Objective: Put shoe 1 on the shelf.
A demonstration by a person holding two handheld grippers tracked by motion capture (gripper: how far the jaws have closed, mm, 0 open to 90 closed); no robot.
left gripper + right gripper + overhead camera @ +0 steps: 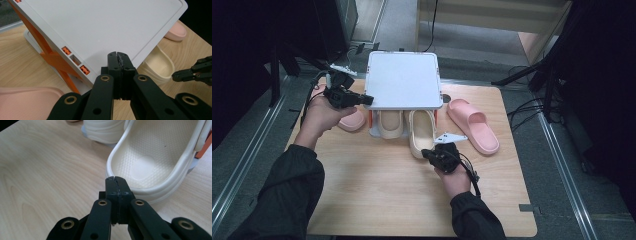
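My right claw, jaws pressed together and holding nothing, sits at the heel rim of the cream slipper, which lies on the table half under the white rack. My left claw, likewise closed and holding nothing, rests against the rack's top edge.

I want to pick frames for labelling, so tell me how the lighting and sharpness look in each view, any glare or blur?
High view: table evenly lit, surroundings nearly black, image soft, white shelf top bright but not blown out. Left gripper view: shelf top pale and featureless, closed left gripper sharp. Right gripper view: cream slipper texture crisp, right gripper base slightly blurred, no glare.
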